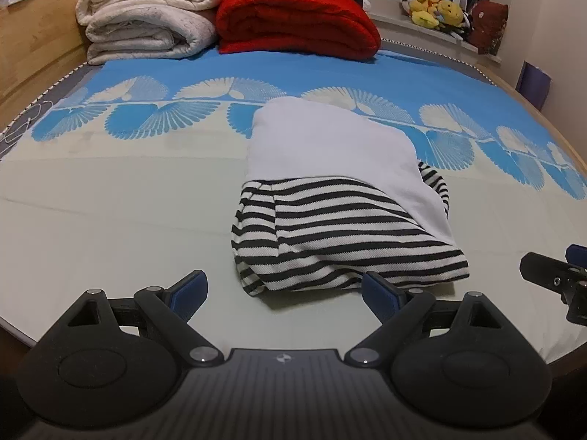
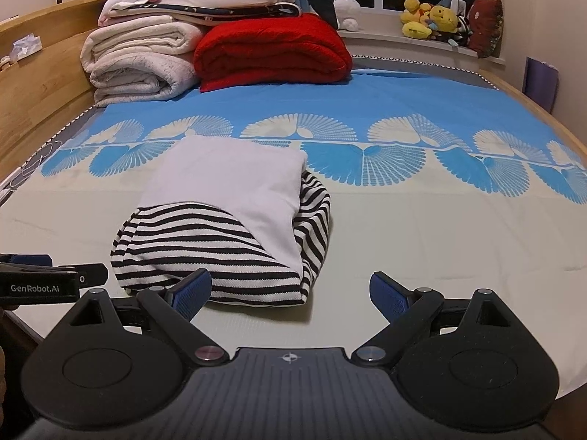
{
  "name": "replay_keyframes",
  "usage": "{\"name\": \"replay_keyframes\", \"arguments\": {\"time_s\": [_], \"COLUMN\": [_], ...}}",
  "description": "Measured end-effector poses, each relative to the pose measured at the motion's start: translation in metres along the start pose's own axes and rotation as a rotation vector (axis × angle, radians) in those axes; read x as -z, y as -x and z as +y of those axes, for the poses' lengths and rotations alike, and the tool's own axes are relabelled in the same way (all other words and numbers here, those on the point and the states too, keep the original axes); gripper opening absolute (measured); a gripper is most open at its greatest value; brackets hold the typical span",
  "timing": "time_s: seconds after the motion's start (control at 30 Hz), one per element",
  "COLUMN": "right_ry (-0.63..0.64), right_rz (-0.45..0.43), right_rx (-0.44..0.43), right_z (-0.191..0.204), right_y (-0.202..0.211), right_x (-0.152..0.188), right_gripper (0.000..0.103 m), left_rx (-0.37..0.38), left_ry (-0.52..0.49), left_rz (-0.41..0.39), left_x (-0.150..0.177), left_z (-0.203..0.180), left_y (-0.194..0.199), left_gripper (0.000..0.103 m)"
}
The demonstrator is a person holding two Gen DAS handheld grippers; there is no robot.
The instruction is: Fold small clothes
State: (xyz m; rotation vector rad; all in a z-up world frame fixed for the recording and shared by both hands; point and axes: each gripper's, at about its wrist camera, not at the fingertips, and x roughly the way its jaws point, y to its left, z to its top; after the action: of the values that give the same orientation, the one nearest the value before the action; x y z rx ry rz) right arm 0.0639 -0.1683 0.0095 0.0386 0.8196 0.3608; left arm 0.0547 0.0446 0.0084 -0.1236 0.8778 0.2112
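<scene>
Striped garment [image 1: 341,231], bundled just ahead of both wide-spread, empty tongs, left [image 1: 284,293] and right [image 2: 290,293]: lopsided white panel [image 1: 330,146] may slip if nudged.

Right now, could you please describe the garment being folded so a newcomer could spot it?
On the bed, in front of both open grippers, lies the folded garment. It alone has black-and-white stripes under a plain white panel, unlike the red blanket behind.

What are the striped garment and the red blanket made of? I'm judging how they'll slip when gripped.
Striped garment: looks like a soft matte cotton-type knit; fine ribbing shows along the stripes, and it slumps limply. Red blanket: seems a thick, fuzzy knit or fleece, given its nubby surface and bulky rounded folds. Exact fibres can't be told.
</scene>
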Motion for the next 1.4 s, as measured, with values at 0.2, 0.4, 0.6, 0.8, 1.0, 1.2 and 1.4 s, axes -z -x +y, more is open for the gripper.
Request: {"name": "replay_keyframes", "arguments": {"time_s": [0.2,0.4,0.6,0.8,1.0,1.2,1.4], "right_ry": [0.003,0.007,0.015,0.019,0.021,0.021,0.021], "right_rz": [0.004,0.005,0.009,0.013,0.013,0.012,0.012], "right_rx": [-0.001,0.0,-0.004,-0.004,-0.005,-0.005,-0.005], "right_z": [0.0002,0.0008,0.0003,0.0005,0.0005,0.0009,0.0015], "right_y": [-0.0012,-0.0018,-0.0021,-0.0029,-0.0034,-0.0034,-0.0033], "right_x": [0.0006,0.0011,0.0027,0.0024,0.0027,0.0026,0.0025], "right_gripper": [0.093,0.093,0.093,0.093,0.093,0.093,0.093], "left_rx": [0.0,0.0,0.0,-0.001,0.0,0.001,0.001], "left_ry": [0.0,-0.001,0.0,0.001,-0.001,-0.004,-0.003], "left_rz": [0.003,0.005,0.008,0.011,0.01,0.011,0.011], "left_x": [0.0003,0.0004,0.0018,0.002,0.0023,0.002,0.002], "left_z": [-0.0015,-0.0019,-0.0021,-0.003,-0.003,-0.003,-0.0035], "left_y": [-0.0003,-0.001,-0.002,-0.002,-0.0024,-0.0025,-0.0025], "left_gripper": [0.094,0.094,0.094,0.094,0.094,0.094,0.094]}}
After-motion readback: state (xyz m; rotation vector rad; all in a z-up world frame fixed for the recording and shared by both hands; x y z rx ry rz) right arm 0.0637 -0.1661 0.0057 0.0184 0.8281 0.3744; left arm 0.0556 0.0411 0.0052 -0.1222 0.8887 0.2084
